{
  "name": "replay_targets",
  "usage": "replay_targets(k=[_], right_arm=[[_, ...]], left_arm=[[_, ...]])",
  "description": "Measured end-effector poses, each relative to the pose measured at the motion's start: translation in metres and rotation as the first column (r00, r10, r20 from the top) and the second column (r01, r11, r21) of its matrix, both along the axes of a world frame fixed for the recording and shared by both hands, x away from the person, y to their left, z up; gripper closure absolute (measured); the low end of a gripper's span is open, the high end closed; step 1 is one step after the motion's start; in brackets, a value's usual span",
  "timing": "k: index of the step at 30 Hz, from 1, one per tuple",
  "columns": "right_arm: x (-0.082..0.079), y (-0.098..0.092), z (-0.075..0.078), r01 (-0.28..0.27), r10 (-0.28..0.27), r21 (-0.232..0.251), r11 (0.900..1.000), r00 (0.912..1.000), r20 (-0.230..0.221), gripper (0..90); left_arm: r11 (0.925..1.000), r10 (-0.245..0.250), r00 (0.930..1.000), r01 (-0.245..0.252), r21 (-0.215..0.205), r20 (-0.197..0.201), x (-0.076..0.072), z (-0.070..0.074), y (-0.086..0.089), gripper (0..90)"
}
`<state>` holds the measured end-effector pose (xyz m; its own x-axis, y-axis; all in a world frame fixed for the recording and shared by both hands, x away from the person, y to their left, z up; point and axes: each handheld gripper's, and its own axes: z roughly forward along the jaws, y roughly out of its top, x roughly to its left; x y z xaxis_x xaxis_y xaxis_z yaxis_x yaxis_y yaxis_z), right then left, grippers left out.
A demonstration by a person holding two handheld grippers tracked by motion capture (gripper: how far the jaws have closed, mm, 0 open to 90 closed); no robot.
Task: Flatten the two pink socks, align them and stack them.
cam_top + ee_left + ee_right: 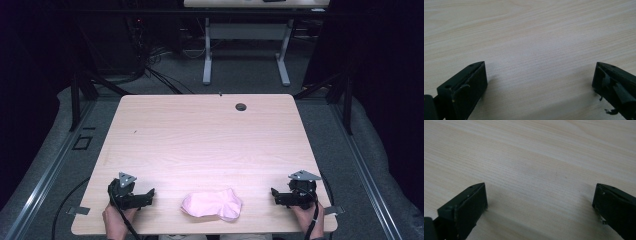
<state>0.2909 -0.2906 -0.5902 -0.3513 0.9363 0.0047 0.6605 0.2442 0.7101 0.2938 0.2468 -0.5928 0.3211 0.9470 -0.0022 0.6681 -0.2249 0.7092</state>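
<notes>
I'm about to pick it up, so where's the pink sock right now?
In the high view the pink sock lies flat near the table's front edge, between the left gripper and the right gripper, touching neither.

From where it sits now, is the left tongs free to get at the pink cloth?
Probably yes. The left tongs stand open at the table's near edge, with bare wood between them and the pink cloth just to their right. Nothing lies in the way.
</notes>
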Motion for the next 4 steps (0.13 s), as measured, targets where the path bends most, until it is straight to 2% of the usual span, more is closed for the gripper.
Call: replay_targets(k=[4], right_arm=[[0.0004, -0.0006, -0.0003, -0.009, 0.009, 0.003, 1.0, 1.0, 0.003, 0.0]], left_arm=[[1.0, -0.003, 1.0, 0.003, 0.001, 0.001, 0.0021, -0.0001, 0.0005, 0.0]])
